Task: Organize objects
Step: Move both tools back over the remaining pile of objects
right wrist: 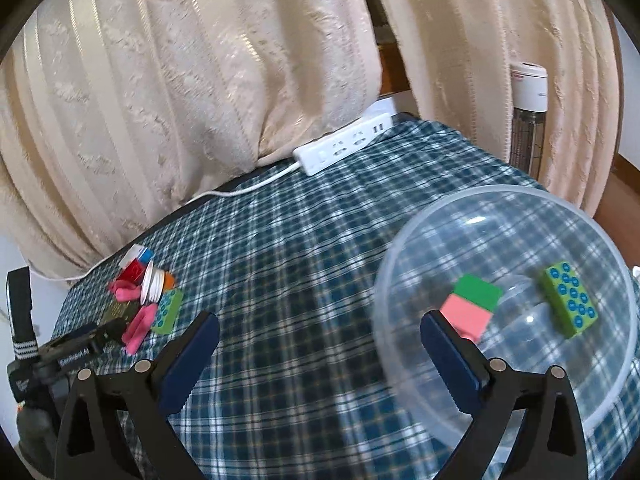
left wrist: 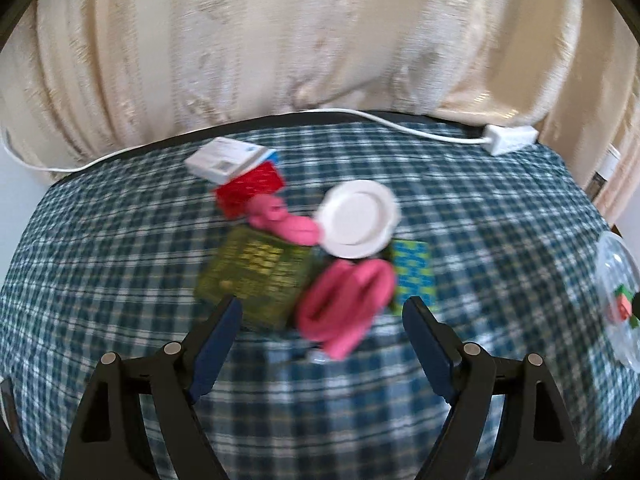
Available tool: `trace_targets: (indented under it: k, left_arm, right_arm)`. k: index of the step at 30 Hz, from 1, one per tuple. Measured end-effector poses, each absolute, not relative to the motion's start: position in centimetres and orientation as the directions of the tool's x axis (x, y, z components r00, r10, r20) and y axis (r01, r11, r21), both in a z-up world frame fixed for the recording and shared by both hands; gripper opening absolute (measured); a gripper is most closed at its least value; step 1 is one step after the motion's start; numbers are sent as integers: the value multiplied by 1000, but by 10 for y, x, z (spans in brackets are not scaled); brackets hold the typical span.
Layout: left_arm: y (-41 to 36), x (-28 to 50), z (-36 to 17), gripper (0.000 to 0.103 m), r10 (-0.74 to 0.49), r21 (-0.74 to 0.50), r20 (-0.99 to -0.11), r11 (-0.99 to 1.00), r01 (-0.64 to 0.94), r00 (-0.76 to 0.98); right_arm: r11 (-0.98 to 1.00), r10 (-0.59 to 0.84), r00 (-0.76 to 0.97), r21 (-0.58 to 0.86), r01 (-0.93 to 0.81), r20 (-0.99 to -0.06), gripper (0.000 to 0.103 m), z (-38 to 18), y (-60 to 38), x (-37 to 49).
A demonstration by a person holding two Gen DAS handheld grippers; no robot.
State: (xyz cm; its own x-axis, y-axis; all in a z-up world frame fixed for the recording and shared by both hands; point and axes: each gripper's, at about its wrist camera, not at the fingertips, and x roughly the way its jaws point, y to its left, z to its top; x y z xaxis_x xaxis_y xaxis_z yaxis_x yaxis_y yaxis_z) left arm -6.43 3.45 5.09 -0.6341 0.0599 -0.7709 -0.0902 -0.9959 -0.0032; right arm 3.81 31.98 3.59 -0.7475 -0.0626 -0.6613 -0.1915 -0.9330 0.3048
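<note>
The left gripper hangs with its jaws spread wide and empty over the cluster of small things at the centre of the left wrist view, lined up roughly with the nearer pink balloon. The right gripper is likewise spread and holds nothing; its right finger overlaps the near rim of the clear bowl at the lower right of the right wrist view. The step in hand looks like picking one more item from the cluster to carry to the bowl. To do it well, the left gripper should come straight down on a single item, close across its narrow side, and lift clear before swinging, since the pieces touch or overlap and a slanted approach would likely drag a neighbour along; the soft balloon will squash, so a firm pinch near its middle seems wise. The left view is blurred, so fine edges are hard to read. Counted: two pink balloons, the farther one at the cluster's upper left; one white lid; one dark green block; one light green dotted block; one red block; one white box at the back. In the bowl lie two pieces: a pink and green block and a green dotted block. One white power strip lies at the cloth's far edge.
</note>
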Motion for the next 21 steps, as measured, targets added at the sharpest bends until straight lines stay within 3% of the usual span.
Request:
trace_targets:
  k: [21]
  left_arm:
    - [-12,-103,21,83,63,-28,-808,-997,-69,-586]
  right_arm:
    - [-959,-142,-692,271,-80,-708,102,26,255,7]
